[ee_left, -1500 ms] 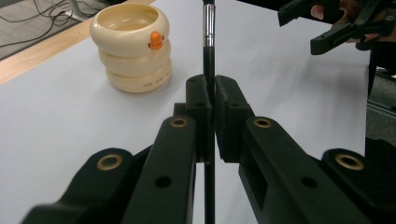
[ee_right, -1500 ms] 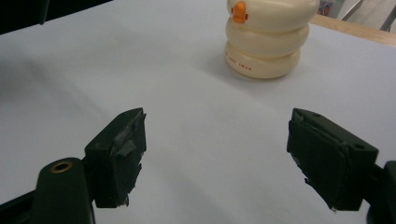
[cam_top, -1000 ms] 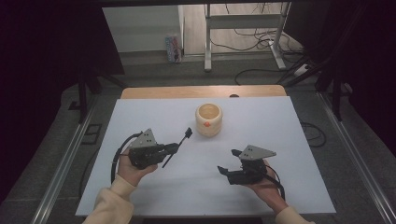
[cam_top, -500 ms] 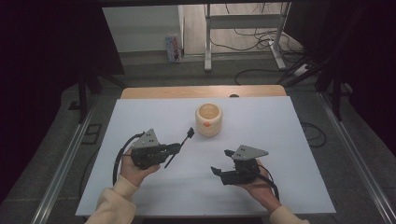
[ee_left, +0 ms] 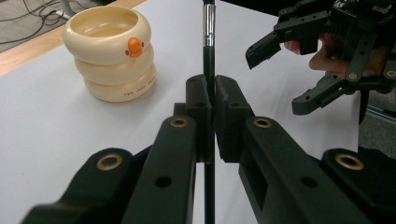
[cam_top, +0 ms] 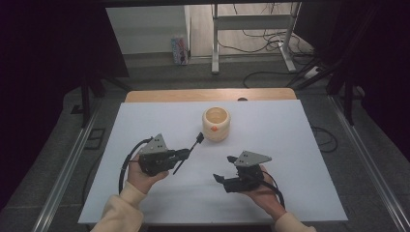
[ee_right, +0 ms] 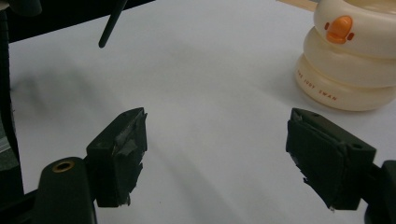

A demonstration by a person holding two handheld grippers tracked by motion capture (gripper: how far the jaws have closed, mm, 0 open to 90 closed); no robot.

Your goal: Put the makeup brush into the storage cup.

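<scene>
White counter (cam_top: 290,145): left claw (cam_top: 186,153) clamped mid-shaft on brush (cam_top: 189,151), light, stiff, slippery; right claw (cam_top: 223,169) apart; cup (cam_top: 216,123) at 12 o'clock.

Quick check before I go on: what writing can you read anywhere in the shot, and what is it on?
"THE JUDY SWAN": small orange print on the bottom ring of the cream holder, as the right gripper view shows it.
The same print in the left gripper view: too blurred to read.
The box on the floor behind the table: print too small to read.
Nothing else carries text.
</scene>
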